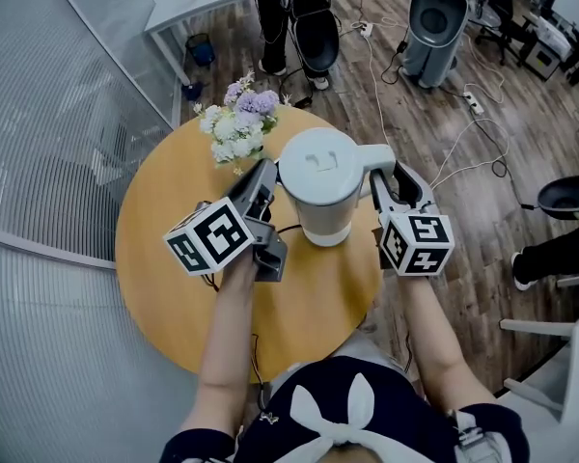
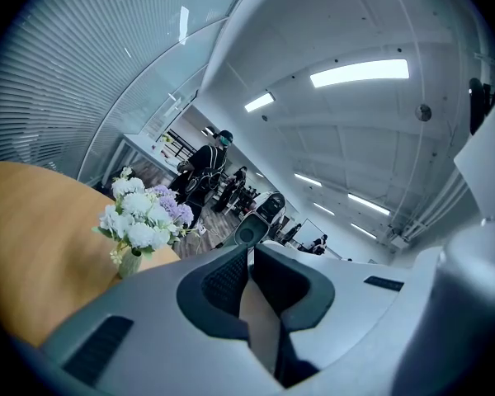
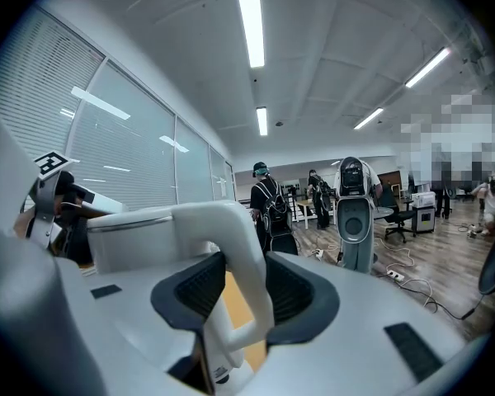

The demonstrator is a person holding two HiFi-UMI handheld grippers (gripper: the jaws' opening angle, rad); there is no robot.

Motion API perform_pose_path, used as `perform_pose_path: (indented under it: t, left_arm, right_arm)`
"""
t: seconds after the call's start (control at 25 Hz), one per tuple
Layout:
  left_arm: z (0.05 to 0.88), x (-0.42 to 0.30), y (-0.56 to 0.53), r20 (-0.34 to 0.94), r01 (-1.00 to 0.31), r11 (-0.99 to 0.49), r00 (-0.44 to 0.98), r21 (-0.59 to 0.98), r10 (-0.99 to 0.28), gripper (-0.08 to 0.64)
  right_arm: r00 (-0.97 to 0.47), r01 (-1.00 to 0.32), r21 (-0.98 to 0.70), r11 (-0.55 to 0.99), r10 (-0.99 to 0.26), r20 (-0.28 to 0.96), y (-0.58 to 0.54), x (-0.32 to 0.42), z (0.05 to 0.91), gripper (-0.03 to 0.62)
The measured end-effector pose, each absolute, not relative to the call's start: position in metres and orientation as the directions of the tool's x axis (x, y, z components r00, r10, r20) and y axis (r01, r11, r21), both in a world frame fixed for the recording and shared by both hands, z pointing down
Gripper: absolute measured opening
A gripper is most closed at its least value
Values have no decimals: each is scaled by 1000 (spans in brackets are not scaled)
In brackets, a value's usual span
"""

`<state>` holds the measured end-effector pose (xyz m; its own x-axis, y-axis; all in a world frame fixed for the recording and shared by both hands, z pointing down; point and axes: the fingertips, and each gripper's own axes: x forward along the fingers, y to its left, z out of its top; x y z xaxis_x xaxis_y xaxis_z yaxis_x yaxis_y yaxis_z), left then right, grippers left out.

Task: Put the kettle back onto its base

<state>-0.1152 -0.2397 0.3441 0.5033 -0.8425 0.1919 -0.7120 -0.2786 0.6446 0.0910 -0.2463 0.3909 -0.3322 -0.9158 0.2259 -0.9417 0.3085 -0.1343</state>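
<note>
The white kettle (image 1: 318,177) stands upright over the middle of the round wooden table (image 1: 164,201). A grey band shows under its bottom (image 1: 326,233); I cannot tell whether that is the base or whether the kettle rests on it. My right gripper (image 1: 381,177) is shut on the kettle's handle (image 3: 239,254), which runs between the dark pads (image 3: 293,291) in the right gripper view. My left gripper (image 1: 262,177) lies beside the kettle's left wall, jaws shut with nothing seen between them. In the left gripper view (image 2: 249,262) the kettle's wall (image 2: 487,180) fills the right edge.
A small vase of white and purple flowers (image 1: 239,123) stands at the table's far edge, just behind the left gripper. A dark cable (image 1: 288,228) runs across the table to the kettle's foot. Beyond are a person (image 1: 294,17), a grey machine (image 1: 432,22) and floor cables.
</note>
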Motion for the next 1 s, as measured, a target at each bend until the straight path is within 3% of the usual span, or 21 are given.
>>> perform_pose_path:
  t: [1.0]
  left_arm:
    - [388,-113,-247,277,-733,-200,474,650,-836,43]
  right_arm:
    - [-353,-936,-125,331,-891,287,-262,93,432,155]
